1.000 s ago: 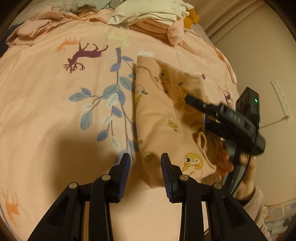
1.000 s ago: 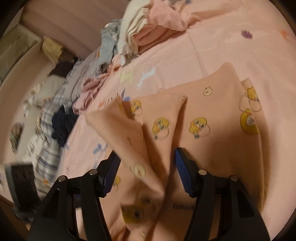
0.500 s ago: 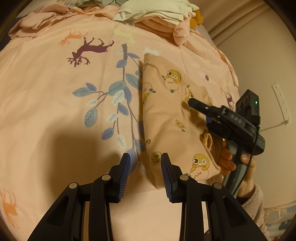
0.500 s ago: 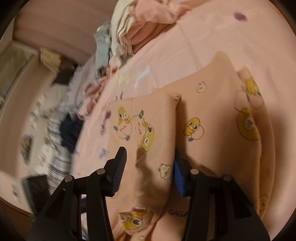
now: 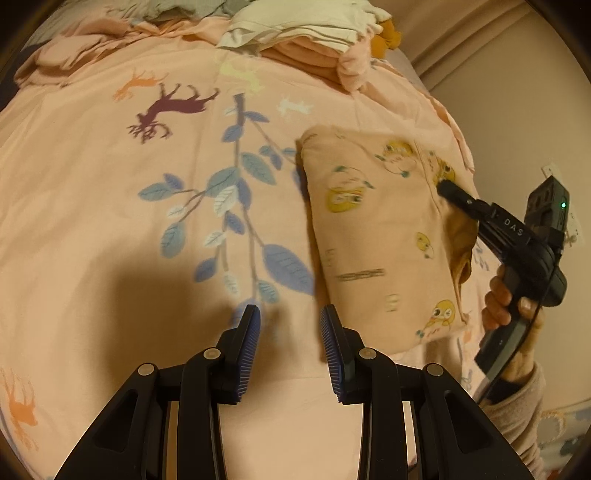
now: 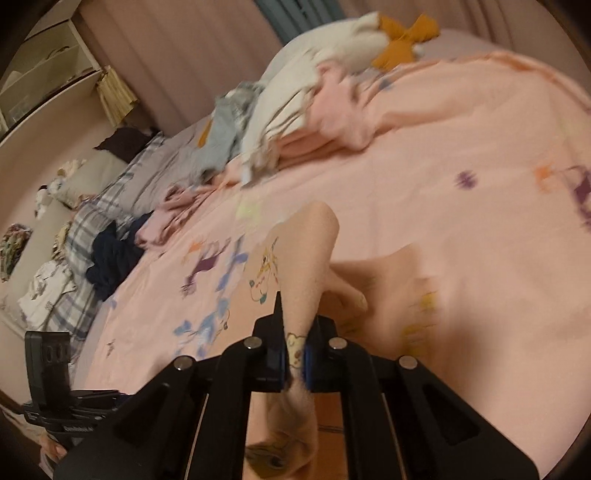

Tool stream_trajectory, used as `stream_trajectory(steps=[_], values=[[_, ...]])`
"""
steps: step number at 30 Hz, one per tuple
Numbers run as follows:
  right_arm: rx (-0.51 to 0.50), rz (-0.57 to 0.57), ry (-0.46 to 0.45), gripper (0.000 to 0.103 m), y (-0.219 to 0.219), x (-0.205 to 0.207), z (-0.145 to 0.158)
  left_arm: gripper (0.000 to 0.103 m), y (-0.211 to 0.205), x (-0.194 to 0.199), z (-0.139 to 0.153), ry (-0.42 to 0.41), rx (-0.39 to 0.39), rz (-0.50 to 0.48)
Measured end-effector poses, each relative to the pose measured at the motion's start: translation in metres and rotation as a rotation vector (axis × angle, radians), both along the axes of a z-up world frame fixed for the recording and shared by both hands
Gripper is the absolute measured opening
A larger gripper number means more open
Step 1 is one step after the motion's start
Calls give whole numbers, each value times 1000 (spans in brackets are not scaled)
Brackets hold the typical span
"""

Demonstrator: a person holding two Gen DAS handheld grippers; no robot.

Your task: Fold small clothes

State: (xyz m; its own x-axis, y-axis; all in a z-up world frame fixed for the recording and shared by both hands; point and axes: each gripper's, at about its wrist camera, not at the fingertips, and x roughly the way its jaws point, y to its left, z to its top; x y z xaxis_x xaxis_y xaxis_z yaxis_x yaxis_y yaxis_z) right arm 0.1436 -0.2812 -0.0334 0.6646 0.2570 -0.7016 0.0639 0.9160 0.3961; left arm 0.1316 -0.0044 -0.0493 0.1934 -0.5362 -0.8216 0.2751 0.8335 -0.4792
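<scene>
Blue ribbed pads of the right gripper are clenched on a pinched ridge of the peach duck-print garment, a thin fold of it standing up between them; the left gripper hangs with its fingers parted and nothing between them, just short of the garment's near corner. Soft knit cloth like this looks light and limp — it should drape from whatever point is held and sag wherever it is not supported, so a single pinch will likely pull it into a peak rather than carry the whole panel; an edge or corner, taken through all layers at once, seems the better hold, with the free gripper steadying the opposite edge. It is neither fragile nor slippery by the look of it. The garment lies partly folded on the pink printed bedsheet; farther back, a heap of other clothes waits — unfolded.
</scene>
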Motion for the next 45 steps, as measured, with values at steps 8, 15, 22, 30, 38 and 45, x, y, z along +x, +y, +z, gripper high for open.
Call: stream_trajectory(steps=[8, 15, 22, 30, 38, 45], values=[[69, -56, 113, 11, -39, -5, -45, 31, -48, 1, 4, -27, -18, -82], [69, -120, 93, 24, -51, -4, -47, 31, -88, -11, 11, -88, -89, -187], [-56, -204, 9, 25, -66, -15, -23, 31, -107, -17, -10, -91, -30, -251], [-28, 26, -26, 22, -32, -36, -10, 31, -104, -15, -23, -60, -28, -251], [-215, 40, 176, 24, -23, -64, -46, 31, -93, -18, -25, -49, -30, -252], [-201, 19, 93, 24, -31, -96, -24, 31, -81, -27, -27, -42, -30, -249]])
